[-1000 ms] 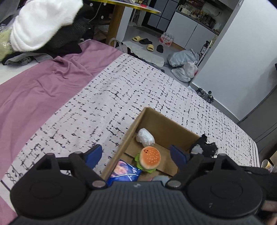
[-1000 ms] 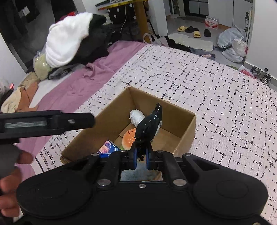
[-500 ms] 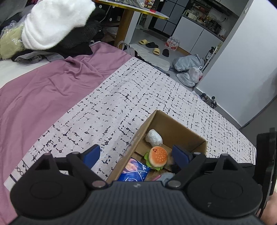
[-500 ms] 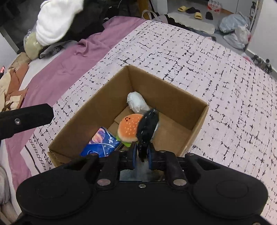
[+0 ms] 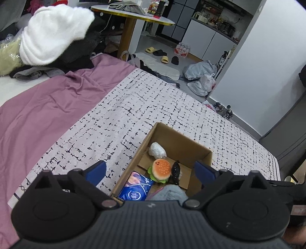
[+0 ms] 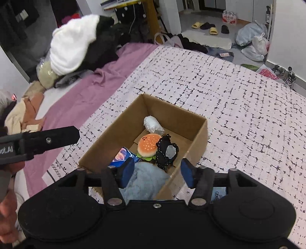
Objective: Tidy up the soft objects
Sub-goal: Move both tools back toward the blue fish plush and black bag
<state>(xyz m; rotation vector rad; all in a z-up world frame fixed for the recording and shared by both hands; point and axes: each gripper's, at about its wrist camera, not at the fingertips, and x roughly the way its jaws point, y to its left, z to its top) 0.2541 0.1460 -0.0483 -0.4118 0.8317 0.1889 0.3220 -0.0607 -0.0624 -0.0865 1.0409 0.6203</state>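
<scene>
An open cardboard box [image 6: 198,138] stands on the patterned bedspread. Inside lie a plush burger [image 6: 148,145], a black soft toy with a grey patch [image 6: 166,151], a white wrapped bundle [image 6: 153,124], a blue packet [image 6: 122,156] and a light blue fluffy item [image 6: 145,180]. My right gripper [image 6: 155,172] is open and empty, just above the box's near end. My left gripper [image 5: 151,172] is open and empty, hovering over the box [image 5: 183,141]; the burger [image 5: 161,169] and the black toy [image 5: 176,170] show between its fingers.
A purple sheet [image 5: 38,107] covers the bed's left side. A pile of white and black clothes [image 5: 55,38] lies at the far left. Beyond the bed are a round table [image 5: 133,11], slippers [image 5: 156,52] and plastic bags [image 5: 200,74] on the floor.
My right gripper lowered the black toy into the box, opened and let it go next to the burger. My left gripper lifted and tilted, showing more of the room.
</scene>
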